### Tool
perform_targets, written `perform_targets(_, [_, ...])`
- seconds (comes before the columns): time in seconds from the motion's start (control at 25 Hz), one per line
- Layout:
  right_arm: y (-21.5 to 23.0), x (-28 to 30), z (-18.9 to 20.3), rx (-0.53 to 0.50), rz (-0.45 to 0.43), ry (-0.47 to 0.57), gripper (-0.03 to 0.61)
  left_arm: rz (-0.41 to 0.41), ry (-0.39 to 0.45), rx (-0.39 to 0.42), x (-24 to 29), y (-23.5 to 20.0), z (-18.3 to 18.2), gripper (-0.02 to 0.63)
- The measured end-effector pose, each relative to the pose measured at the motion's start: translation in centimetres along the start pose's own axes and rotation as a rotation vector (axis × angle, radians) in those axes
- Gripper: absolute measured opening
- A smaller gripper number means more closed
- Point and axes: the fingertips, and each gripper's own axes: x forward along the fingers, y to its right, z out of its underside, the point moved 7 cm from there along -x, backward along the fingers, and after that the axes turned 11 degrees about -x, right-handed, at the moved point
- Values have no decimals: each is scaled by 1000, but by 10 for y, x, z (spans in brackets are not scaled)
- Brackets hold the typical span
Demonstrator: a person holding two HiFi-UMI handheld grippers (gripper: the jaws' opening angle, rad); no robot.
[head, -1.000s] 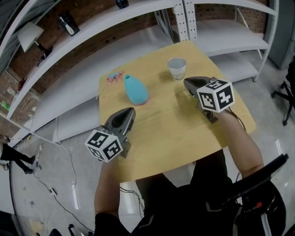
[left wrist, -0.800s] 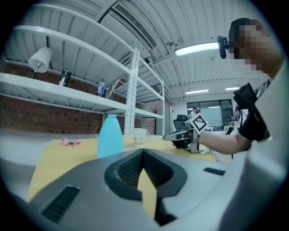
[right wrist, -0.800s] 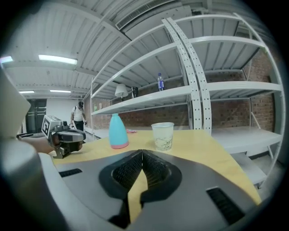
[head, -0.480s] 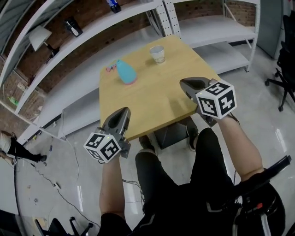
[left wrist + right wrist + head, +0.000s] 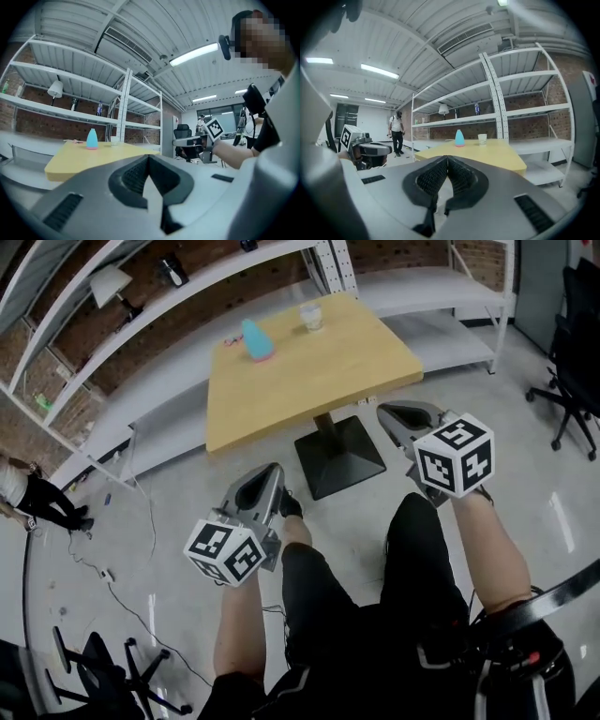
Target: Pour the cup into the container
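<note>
White cup noted far ahead on table, right of blue container; well clear of both closed, empty tools, nearer right gripper than left gripper

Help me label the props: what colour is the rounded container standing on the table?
The container is light blue; it shows best in the right gripper view.

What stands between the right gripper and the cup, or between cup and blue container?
Nothing visible. The right gripper, shut and empty, hangs short of the table; only floor and its bare top lie before the cup. Nothing separates cup and blue container.
</note>
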Motion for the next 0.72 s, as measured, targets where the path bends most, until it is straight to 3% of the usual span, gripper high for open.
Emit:
perform_targets(0.32, [-72,-133,12,-9,1,6,3,19,-16,39,-85,128,33,2])
perform_targets(0.72, [-174,-294,27,4,-5,13,3,-17,-1,14,-206,262,82,2])
